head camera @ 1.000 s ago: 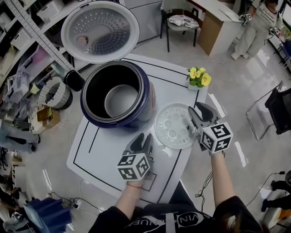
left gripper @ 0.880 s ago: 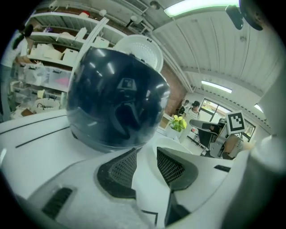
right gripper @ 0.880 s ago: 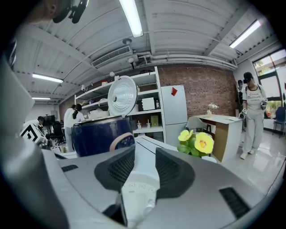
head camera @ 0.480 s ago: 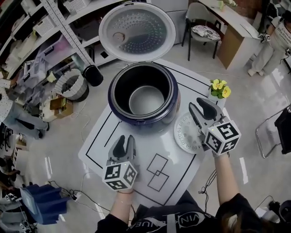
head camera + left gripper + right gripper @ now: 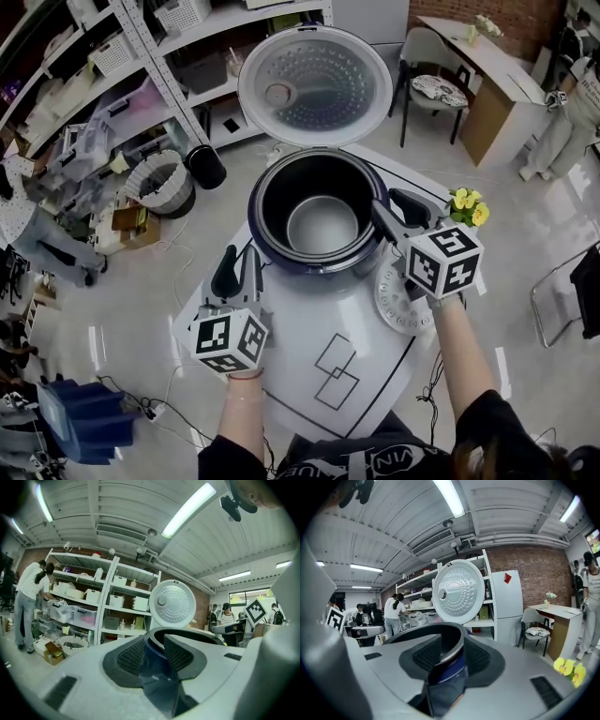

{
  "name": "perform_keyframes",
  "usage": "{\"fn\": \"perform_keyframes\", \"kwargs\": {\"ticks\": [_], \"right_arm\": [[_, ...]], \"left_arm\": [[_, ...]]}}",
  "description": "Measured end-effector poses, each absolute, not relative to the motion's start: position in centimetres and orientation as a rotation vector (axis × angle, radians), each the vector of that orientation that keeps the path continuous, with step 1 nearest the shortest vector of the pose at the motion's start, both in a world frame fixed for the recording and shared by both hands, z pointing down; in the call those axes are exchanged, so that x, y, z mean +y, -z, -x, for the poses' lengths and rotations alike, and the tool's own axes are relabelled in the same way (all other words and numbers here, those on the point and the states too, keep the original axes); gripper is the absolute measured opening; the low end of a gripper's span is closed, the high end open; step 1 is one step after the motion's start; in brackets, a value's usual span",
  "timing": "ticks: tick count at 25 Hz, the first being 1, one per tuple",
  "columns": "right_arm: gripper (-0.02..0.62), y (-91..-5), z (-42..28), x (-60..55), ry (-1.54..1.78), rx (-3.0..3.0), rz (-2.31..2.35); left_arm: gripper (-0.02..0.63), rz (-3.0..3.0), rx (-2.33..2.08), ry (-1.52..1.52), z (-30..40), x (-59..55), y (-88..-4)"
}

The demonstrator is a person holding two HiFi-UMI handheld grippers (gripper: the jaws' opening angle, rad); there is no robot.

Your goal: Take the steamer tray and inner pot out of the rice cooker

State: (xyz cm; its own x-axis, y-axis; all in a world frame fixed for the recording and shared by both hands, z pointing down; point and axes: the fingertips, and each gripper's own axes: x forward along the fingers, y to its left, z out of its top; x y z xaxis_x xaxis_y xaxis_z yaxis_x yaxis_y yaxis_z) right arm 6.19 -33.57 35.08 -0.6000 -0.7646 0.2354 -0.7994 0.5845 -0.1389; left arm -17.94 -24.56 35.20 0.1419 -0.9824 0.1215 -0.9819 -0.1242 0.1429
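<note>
The dark blue rice cooker stands on the white table with its lid swung up behind it. The silver inner pot sits inside. The white perforated steamer tray lies flat on the table to the cooker's right, partly under my right hand. My left gripper is open and empty, just off the cooker's near-left side. In the left gripper view the cooker's blue wall shows between the jaws. My right gripper is open at the cooker's right rim. That rim lies between its jaws.
A pot of yellow flowers stands at the table's right corner, close behind my right gripper. Metal shelves and a white basket are on the floor side to the left. A chair and people stand farther back.
Both grippers have risen and moved forward to the cooker. The left one went out to the cooker's left side; the right one left the steamer tray for the right rim. Jaws unchanged.
</note>
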Motion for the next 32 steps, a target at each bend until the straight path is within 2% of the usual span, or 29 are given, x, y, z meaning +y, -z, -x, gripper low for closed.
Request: {"fn": "perform_keyframes", "kwargs": {"ticks": [8,10,17,32], "right_arm": [[0.144,-35.8,-5.8,-35.8,-0.475,-2.586,-1.307],[0.147,-36.2,-5.6,-36.1,-0.5,-2.574,-1.292],[0.15,-36.9,-5.6,-36.7,-0.57,-2.568,-1.266],[0.121,-37.7,-5.4,-36.8,-0.614,-2.588,-1.334]], "left_arm": [[0.126,-2.306,-1.791,-0.126,16.5,-29.2,-34.8],[0.147,-2.33,-1.755,-0.192,16.5,-30.1,-35.2],[0.161,-2.343,-1.647,-0.291,15.8,-32.0,-36.5],[0.166,-2.261,-1.677,-0.264,14.8,-32.3,-37.4]]}}
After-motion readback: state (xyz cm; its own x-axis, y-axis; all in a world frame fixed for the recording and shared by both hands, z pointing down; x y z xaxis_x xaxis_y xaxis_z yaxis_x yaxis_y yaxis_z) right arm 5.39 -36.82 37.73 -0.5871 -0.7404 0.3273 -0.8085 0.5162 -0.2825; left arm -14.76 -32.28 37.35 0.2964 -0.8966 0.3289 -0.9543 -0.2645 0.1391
